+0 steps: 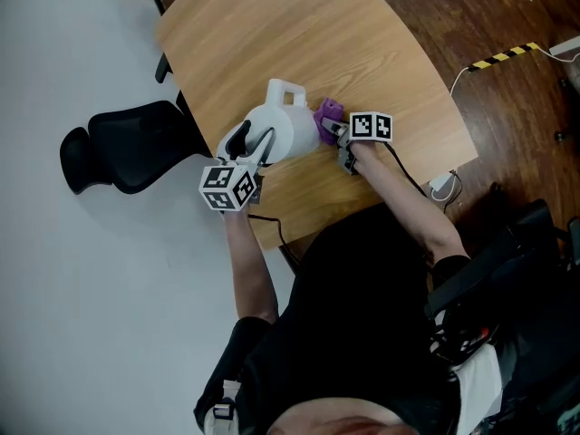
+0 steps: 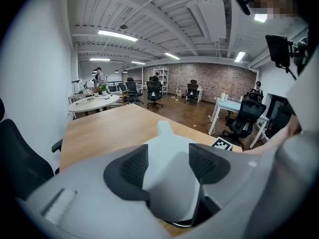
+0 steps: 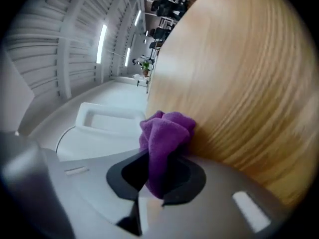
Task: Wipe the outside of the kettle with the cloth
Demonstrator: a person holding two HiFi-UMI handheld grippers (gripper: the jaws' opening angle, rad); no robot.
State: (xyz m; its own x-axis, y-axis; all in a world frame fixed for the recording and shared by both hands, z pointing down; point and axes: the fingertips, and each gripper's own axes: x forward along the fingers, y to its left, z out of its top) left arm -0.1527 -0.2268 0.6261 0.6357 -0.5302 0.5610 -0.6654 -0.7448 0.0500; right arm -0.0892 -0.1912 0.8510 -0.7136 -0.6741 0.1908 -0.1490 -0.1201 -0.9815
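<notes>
The person's arms reach forward from the bottom of the head view, each hand holding a tool with a marker cube. The left claw is clenched on the white kettle. In the left gripper view its two dark ribbed pads press on either side of the white body, which rises to a narrow point beyond them.

Just to the right, the right claw is clamped on a purple cloth. The cloth stands bunched up out of the jaws. In the head view it lies against the kettle's right side, close below the handle, a white loop on the far end of the kettle.

The kettle stands on the wooden surface, near the edge closest to the person and towards the left side. The rest of the curved top behind it is bare wood grain.

A black office chair stands on the pale floor left of the surface. To the right the floor is dark wood, with a white plug block on a cable near the surface's corner. Farther off lies a strip of yellow-and-black tape.
</notes>
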